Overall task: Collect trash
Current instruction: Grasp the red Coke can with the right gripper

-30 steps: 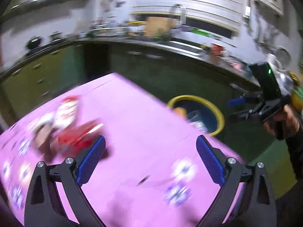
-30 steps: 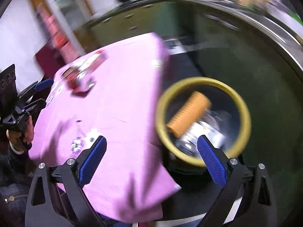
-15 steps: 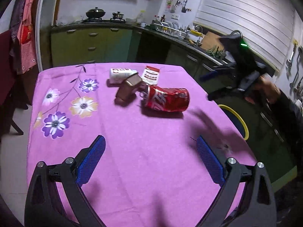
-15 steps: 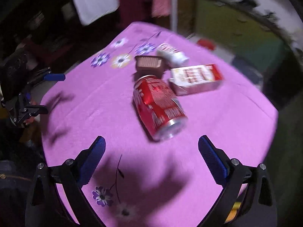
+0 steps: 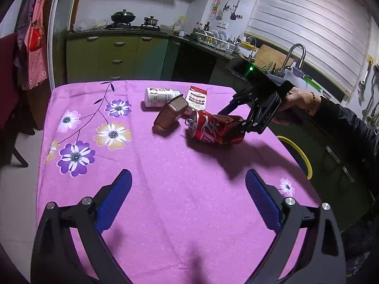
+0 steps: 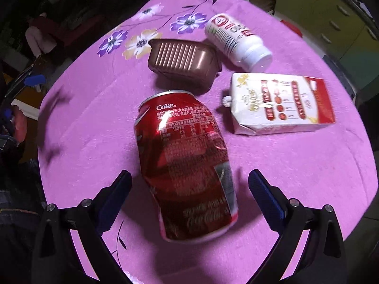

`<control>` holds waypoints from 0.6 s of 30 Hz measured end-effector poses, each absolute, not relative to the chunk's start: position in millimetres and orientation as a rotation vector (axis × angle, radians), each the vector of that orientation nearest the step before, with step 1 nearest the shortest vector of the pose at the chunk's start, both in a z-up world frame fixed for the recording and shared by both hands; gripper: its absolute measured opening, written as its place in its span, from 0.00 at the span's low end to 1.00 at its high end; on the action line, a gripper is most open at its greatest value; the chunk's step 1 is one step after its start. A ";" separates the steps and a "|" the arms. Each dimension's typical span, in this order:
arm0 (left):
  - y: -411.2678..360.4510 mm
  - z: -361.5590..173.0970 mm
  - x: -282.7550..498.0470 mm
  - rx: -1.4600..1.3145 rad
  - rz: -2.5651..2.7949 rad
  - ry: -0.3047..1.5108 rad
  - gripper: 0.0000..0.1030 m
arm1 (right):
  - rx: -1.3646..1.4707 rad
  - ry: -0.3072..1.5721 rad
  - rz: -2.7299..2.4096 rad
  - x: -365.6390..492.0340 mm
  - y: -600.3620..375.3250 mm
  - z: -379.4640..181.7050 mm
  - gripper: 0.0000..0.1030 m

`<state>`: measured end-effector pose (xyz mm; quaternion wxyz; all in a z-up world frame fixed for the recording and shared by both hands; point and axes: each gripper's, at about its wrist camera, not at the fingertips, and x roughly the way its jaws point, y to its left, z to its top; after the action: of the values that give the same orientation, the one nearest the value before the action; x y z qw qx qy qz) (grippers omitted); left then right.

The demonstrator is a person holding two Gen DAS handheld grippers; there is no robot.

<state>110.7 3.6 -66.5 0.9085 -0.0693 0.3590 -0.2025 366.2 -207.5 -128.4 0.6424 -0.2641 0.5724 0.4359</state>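
The right gripper (image 6: 189, 189) is spread wide around a dented can (image 6: 187, 165) lying on the pink cloth (image 6: 94, 123) (no pad touching it). At the can's 12 o'clock sits a brown tub (image 6: 182, 61), at 2 o'clock a carton (image 6: 281, 104). The left gripper (image 5: 188, 194) hangs agape over bare cloth.

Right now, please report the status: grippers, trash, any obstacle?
Right hand-held gripper open, straddling dented Coke can. Left hand-held gripper open, empty. Brown tub near the can's far end.
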 end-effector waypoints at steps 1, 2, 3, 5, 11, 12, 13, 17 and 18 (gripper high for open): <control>4.5 -67.7 111.4 -0.145 -0.416 0.743 0.89 | -0.605 1.309 0.999 366.5 -205.3 -130.8 0.94; 5.2 -68.7 111.7 -0.147 -0.415 0.745 0.89 | -0.606 1.315 1.005 366.8 -203.1 -133.0 0.94; 5.6 -69.7 111.7 -0.150 -0.414 0.748 0.89 | -0.609 1.318 1.006 366.1 -200.4 -133.8 0.94; 6.1 -70.9 111.6 -0.151 -0.416 0.753 0.89 | -0.618 1.322 1.004 364.0 -197.1 -137.4 0.93; 6.5 -74.8 110.7 -0.166 -0.424 0.767 0.89 | -0.606 1.340 0.968 358.3 -198.2 -144.8 0.75; 6.2 -75.3 110.4 -0.168 -0.426 0.768 0.89 | -0.607 1.338 0.956 356.3 -198.0 -145.5 0.75; 6.0 -75.5 109.7 -0.171 -0.428 0.769 0.89 | -0.603 1.331 0.942 354.4 -199.0 -145.4 0.74; 5.1 -75.0 107.2 -0.171 -0.436 0.763 0.89 | -0.590 1.311 0.908 339.4 -204.7 -143.4 0.74; 4.3 -74.8 106.1 -0.167 -0.437 0.763 0.89 | -0.584 1.308 0.905 335.1 -204.6 -143.1 0.74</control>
<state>106.1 4.3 -74.8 0.9015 -0.0807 0.3690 -0.2112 335.1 -204.6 -143.1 0.6619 -0.2583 0.5787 0.4003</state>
